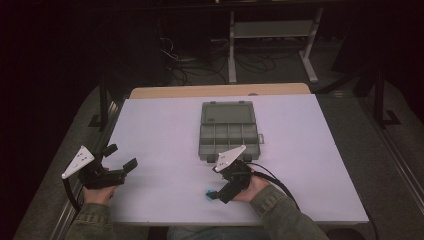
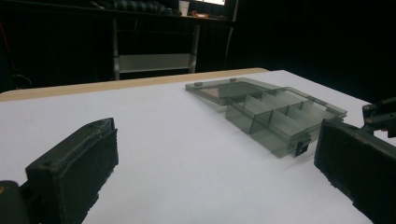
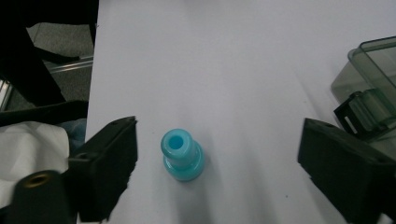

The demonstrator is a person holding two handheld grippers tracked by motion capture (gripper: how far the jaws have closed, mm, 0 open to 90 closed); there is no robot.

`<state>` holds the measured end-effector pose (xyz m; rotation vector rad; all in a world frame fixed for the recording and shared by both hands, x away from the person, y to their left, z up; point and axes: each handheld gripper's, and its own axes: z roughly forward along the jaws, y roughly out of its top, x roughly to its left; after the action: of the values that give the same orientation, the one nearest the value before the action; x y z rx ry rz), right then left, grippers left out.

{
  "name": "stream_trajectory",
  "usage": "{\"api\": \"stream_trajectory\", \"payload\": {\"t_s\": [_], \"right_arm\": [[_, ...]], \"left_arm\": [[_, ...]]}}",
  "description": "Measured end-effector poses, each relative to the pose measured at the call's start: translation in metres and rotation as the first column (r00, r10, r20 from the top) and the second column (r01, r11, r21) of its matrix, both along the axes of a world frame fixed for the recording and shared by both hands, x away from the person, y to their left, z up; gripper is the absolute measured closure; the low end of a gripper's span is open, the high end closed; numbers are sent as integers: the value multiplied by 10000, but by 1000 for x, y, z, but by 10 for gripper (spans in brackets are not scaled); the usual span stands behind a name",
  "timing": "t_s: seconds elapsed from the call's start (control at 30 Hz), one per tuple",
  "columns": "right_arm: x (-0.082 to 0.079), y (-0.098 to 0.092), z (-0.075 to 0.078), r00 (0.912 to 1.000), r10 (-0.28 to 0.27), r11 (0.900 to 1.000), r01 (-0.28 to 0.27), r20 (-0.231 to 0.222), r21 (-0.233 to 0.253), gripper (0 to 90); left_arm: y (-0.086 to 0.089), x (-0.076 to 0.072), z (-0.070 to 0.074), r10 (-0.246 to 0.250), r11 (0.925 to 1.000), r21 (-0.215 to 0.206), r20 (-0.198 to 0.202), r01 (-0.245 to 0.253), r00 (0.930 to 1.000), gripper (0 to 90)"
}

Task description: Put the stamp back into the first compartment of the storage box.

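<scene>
jaws of your right gripper (image 3: 217, 161) stand wide apart, and the small blue spool (image 3: 182, 154) sits upright on the white table (image 3: 224, 56) between them, closer to the one on the left of the right gripper view and touching neither. you can see straight down into the hole in its top, with the wider flange at its base resting on the table. from the high view, the spool (image 1: 208, 193) lies near the front edge of the table (image 1: 165, 130), at the tip of your right gripper (image 1: 218, 192), which points toward your left and down at the surface.

your left gripper (image 1: 122, 156) is also spread open with nothing between its jaws. you hold it near the left front corner of the table, well apart from the spool, and it aims across the surface toward the organizer box (image 2: 275, 119).

that box (image 1: 228, 132) is a smoky clear plastic case lying open in the middle of the table, its lid folded flat away from you and its divided compartments on your side. in the left gripper view, those compartments look empty. the front corner of the box (image 3: 373, 93), with its black latch (image 3: 357, 114), is just beyond one jaw in the right gripper view, near the spool but not touching it.
</scene>
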<state>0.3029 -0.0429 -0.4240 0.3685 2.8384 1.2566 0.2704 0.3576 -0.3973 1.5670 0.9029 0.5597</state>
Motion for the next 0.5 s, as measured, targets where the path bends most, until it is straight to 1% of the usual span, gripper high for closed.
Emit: {"api": "stream_trajectory", "payload": {"t_s": [0.03,0.17,0.27,0.3,0.4,0.43,0.5], "right_arm": [[0,1,0,10000,35,10000,-35,22,-29,148],[-1,2,-2,9997,231,9997,-232,-112,-59,249],[-1,3,-3,9987,498,9988,-499,-120,-27,333],[0,4,-4,9982,592,9982,-592,-49,-21,352],[-1,5,-6,9969,751,9971,-754,-227,-108,426],[0,5,-7,9962,802,9966,-808,-344,-154,443],[-1,6,-8,9953,878,9959,-885,-401,-165,492]], "left_arm": [[0,0,0,-9,10000,-26,9,9,10000,0],[-1,0,0,-27,10000,-28,-15,27,10000,0],[-1,0,0,-27,10000,15,-31,27,10000,0],[-1,0,0,-18,10000,7,-28,18,10000,0],[-1,1,0,-26,10000,-5,-46,26,10000,0],[-1,1,-1,-42,9999,-96,-31,41,10000,0],[-1,1,-1,-48,10000,-83,-21,48,10000,0]]}}
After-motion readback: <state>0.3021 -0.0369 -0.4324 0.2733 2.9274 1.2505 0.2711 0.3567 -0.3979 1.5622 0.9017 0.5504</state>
